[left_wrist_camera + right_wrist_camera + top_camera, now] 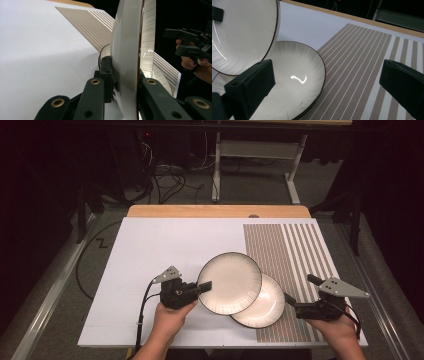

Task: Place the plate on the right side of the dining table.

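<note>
1. Near the front edge of the table [150, 245], the left gripper [204, 286] is clamped on the left rim of the upper plate [231, 282], one jaw above the rim and one below.
2. Seen from the left gripper view, that upper plate [127, 57] stands edge-on between the two black jaws, which press against both of its faces.
3. Under it and to its right, the lower plate [267, 307] lies on the near end of the striped mat [300, 250]; the upper plate overlaps its left part.
4. To the right, the right gripper [295, 302] points at the lower plate's right rim, its jaws spread wide with nothing between them.
5. From the right gripper view, the lower plate [294, 80] rests flat on the striped mat [362, 62], clear of both pads, with the upper plate [244, 32] tilted above its far left side.
</note>
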Demonstrator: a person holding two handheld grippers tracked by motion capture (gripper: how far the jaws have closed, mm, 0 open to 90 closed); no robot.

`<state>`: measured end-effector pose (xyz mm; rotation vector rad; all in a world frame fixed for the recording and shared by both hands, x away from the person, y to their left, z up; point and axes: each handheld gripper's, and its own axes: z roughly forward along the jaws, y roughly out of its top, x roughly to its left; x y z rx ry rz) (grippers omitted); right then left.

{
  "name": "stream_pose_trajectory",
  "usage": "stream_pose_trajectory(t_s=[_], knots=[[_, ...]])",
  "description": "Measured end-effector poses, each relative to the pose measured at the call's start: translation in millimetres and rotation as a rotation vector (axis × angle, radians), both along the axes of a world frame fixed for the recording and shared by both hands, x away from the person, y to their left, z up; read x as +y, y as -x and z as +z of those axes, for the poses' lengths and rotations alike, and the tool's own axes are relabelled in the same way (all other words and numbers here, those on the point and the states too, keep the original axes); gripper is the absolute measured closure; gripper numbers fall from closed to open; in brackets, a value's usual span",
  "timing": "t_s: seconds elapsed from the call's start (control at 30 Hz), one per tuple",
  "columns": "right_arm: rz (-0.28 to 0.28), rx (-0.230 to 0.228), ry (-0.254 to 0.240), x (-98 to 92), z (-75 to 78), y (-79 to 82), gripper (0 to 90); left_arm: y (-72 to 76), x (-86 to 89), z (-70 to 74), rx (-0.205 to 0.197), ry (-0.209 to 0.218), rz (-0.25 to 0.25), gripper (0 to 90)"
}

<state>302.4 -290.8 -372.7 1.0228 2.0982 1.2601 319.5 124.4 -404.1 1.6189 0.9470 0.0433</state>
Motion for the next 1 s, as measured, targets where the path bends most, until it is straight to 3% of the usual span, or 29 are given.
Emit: stream_pose_trajectory(t_s=[0.3, 0.5, 0.8, 1.0], knots=[[-0.052, -0.010, -0.027, -2.5, -1.9, 0.9, 1.0, 3.2, -0.8, 1.0, -0.037, -0.024, 0.002, 79.0], [-0.058, -0.016, -0.032, -1.7, -1.5, 1.0, 1.1, 4.9, -1.3, 1.6, -0.054, -0.032, 0.001, 78.9], [-0.034, -0.026, -0.031, 5.5, 0.4, 0.6, 4.2, 4.5, -1.0, 1.9, -0.057, -0.036, -0.005, 78.8], [0.002, -0.028, -0.029, 22.2, 4.4, -2.3, 4.5, 5.2, -1.2, 2.4, -0.062, -0.039, -0.005, 78.9]])
